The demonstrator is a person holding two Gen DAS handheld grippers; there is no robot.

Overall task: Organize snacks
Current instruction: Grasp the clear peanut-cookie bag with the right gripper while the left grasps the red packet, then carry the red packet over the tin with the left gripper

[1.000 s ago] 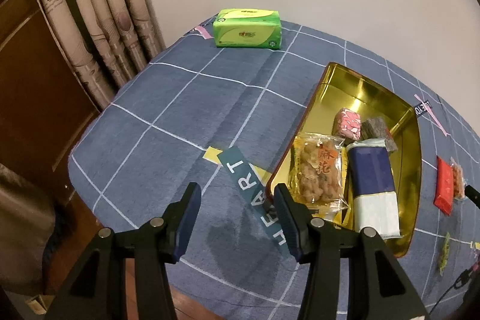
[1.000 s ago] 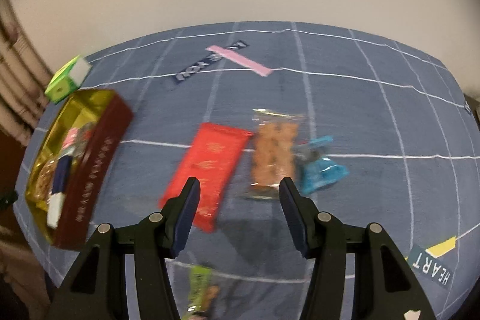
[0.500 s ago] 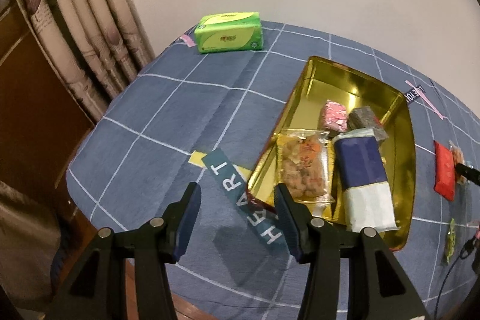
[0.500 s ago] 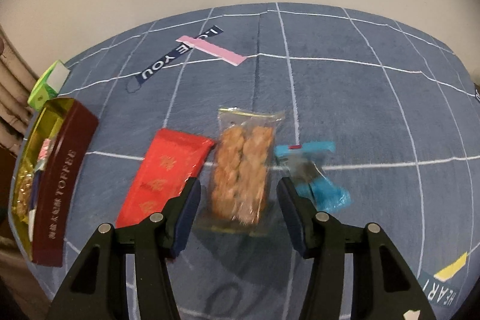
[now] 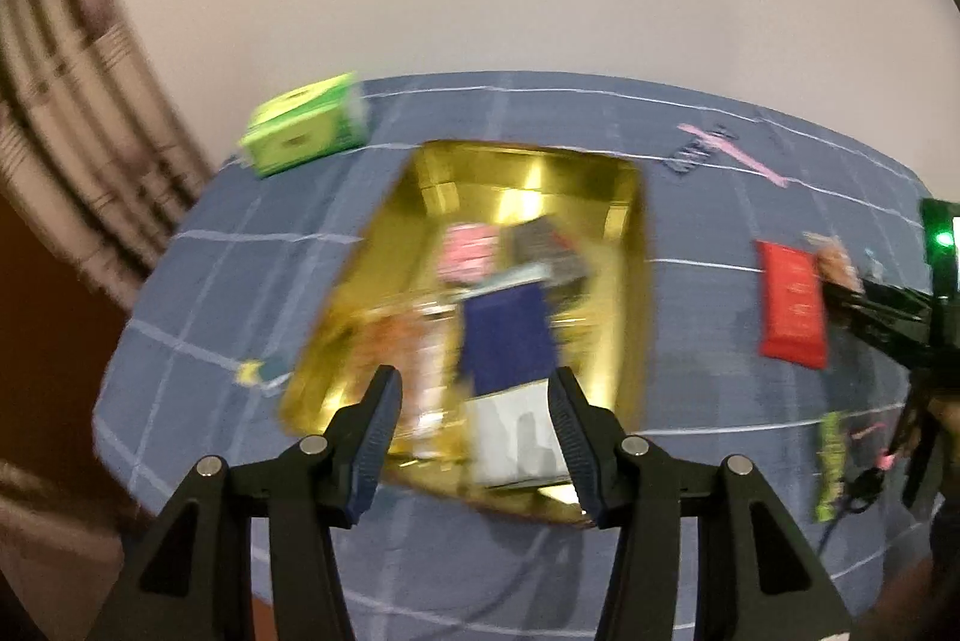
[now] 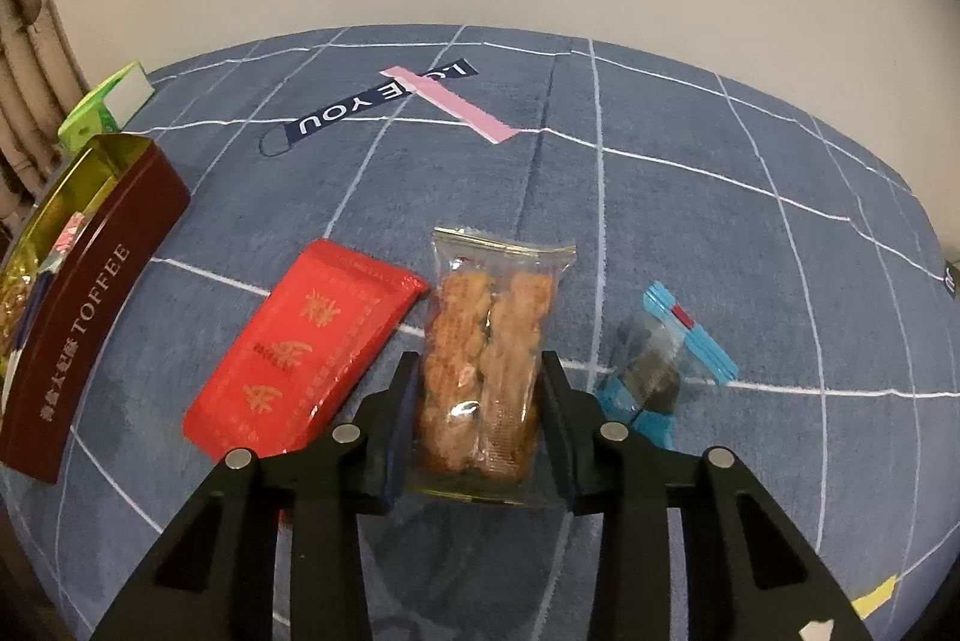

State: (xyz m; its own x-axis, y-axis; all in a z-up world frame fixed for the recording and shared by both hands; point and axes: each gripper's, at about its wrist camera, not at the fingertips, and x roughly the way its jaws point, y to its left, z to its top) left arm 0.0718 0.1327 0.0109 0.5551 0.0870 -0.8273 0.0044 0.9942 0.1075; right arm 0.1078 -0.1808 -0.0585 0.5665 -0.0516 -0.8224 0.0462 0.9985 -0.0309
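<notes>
A gold-lined toffee tin (image 5: 630,245) holds several snacks, among them a blue and white pack (image 5: 510,341); its dark red wall shows in the right wrist view (image 6: 90,317). My left gripper (image 5: 474,437) is open and empty, in front of the tin's near edge. My right gripper (image 6: 477,419) is open, its fingers on either side of a clear pack of brown twists (image 6: 486,341) lying on the table; touch is unclear. A red pack (image 6: 306,359) lies left of it, a blue wrapped snack (image 6: 666,359) to the right.
The table has a blue checked cloth (image 6: 660,197). A green tissue pack (image 5: 306,125) lies at the far left. A green snack strip (image 5: 831,461) lies near the table's front right. Curtains (image 5: 66,113) hang on the left. My right gripper shows in the left wrist view (image 5: 882,311).
The left gripper has swung right, so the tin now sits ahead of it and the view is blurred. The right gripper has moved forward and its fingers now flank the twist pack.
</notes>
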